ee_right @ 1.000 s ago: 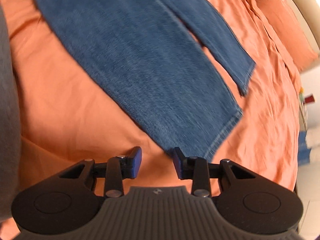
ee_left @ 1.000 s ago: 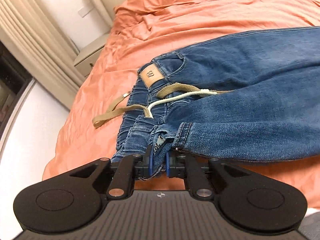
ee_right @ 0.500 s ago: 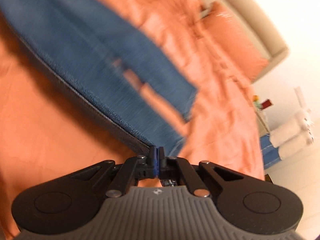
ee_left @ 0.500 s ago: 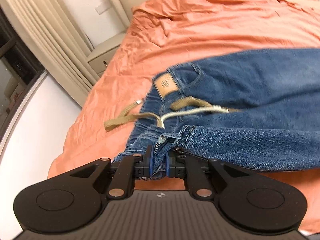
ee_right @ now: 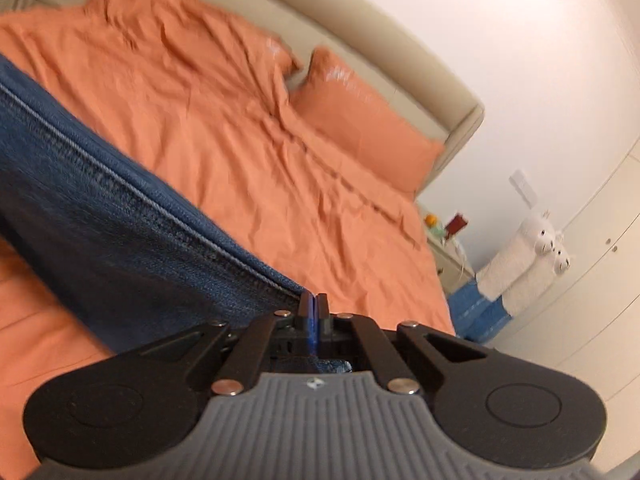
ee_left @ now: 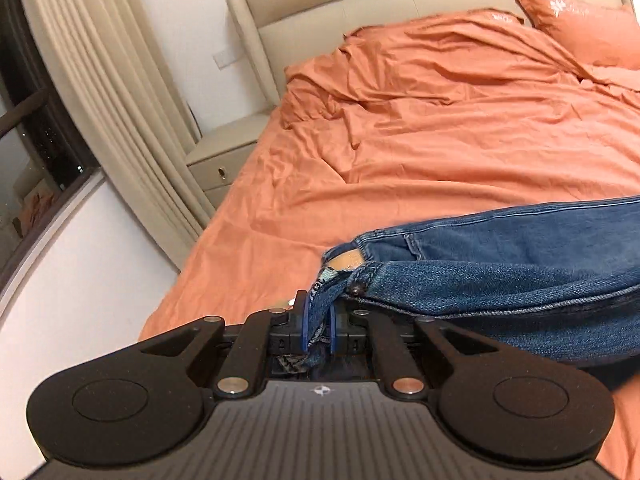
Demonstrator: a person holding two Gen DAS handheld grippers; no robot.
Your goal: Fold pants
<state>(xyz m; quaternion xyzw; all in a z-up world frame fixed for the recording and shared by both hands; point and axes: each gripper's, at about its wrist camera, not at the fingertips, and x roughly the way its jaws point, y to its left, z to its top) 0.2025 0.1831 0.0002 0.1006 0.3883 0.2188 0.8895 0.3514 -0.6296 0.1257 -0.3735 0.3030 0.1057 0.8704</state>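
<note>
Blue denim pants [ee_left: 500, 264] hang lifted above the orange bed sheet [ee_left: 440, 140]. My left gripper [ee_left: 319, 320] is shut on the waistband end, with denim bunched between its blue pads. The pants stretch away to the right in that view, and a tan patch shows near the waist. In the right wrist view my right gripper [ee_right: 313, 312] is shut on the leg end of the pants [ee_right: 100, 220], which run up to the left as a taut band with a stitched seam.
The bed has a beige headboard [ee_left: 400, 4] and orange pillows [ee_right: 360, 120]. A beige nightstand [ee_left: 224, 156] and curtains [ee_left: 100, 100] stand at the left. A second nightstand [ee_right: 444, 248], white plush toys [ee_right: 528, 256] and a wardrobe [ee_right: 592, 280] are at the right.
My right gripper closed on the pant leg's hem and lifted it. Both grippers rose, raising the pants off the sheet; the belt and drawstring dropped out of sight and the headboard came into view.
</note>
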